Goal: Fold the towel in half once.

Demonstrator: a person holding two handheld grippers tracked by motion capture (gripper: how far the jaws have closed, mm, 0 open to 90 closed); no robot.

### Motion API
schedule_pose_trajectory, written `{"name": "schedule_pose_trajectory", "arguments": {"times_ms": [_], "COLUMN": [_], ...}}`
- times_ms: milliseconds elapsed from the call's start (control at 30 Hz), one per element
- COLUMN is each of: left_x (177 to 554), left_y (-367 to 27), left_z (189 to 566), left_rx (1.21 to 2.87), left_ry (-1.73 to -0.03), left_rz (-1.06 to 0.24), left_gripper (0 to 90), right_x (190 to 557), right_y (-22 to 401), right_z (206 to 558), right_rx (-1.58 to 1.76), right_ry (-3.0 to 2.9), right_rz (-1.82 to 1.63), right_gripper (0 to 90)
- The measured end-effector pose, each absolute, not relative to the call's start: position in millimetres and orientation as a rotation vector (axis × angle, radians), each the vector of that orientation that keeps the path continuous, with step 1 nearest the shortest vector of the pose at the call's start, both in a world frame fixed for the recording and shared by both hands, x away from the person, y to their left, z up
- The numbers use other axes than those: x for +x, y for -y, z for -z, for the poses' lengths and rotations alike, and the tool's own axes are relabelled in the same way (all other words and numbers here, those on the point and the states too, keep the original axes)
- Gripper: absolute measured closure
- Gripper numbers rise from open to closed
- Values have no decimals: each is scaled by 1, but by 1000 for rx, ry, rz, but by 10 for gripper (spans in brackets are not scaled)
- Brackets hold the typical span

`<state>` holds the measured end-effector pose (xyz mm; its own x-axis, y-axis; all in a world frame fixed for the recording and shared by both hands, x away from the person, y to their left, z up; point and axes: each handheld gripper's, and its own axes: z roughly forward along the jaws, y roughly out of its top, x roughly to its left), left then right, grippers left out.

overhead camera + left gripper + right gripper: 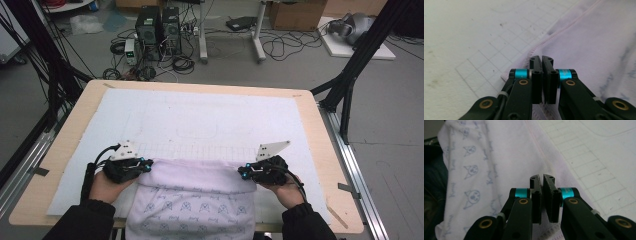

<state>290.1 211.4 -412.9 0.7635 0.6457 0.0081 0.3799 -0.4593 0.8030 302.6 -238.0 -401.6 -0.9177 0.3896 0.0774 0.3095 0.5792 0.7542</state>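
A pale lilac garment (192, 200) with a blue cartoon print lies at the table's near edge, its top part folded over so the plain inside faces up. My left gripper (146, 165) sits at the fold's left corner and my right gripper (243, 171) at its right corner. In the left gripper view the jaws (541, 58) stand pressed together over the stitched hem of the garment (594, 37), pinching its edge. In the right gripper view the jaws (542, 177) are likewise closed on the garment (499, 157) beside its seam.
A white gridded mat (200, 115) covers most of the wooden table (325, 165). Beyond the far edge stand computer towers (157, 27), loose cables and black frame posts (350, 75). The garment's lower part hangs over the near edge between the person's dark sleeves.
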Motion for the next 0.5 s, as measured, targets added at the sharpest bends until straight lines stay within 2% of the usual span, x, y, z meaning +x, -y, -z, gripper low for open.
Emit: {"name": "schedule_pose_trajectory", "arguments": {"times_ms": [233, 400, 500], "left_x": [258, 211, 192], "left_y": [-224, -230, -235], "left_z": [401, 399, 398], "left_rx": [2062, 2057, 2055], "left_ry": [-714, -641, -611], "left_rz": [-405, -358, -319], "left_gripper": [857, 850, 696], "right_x": [284, 246, 224], "right_y": [246, 252, 253], "right_z": [387, 381, 383], "right_rx": [580, 530, 481], "right_ry": [-2666, -2676, -2709], "right_rz": [-1321, -1376, -1369], "right_gripper": [852, 855, 811]}}
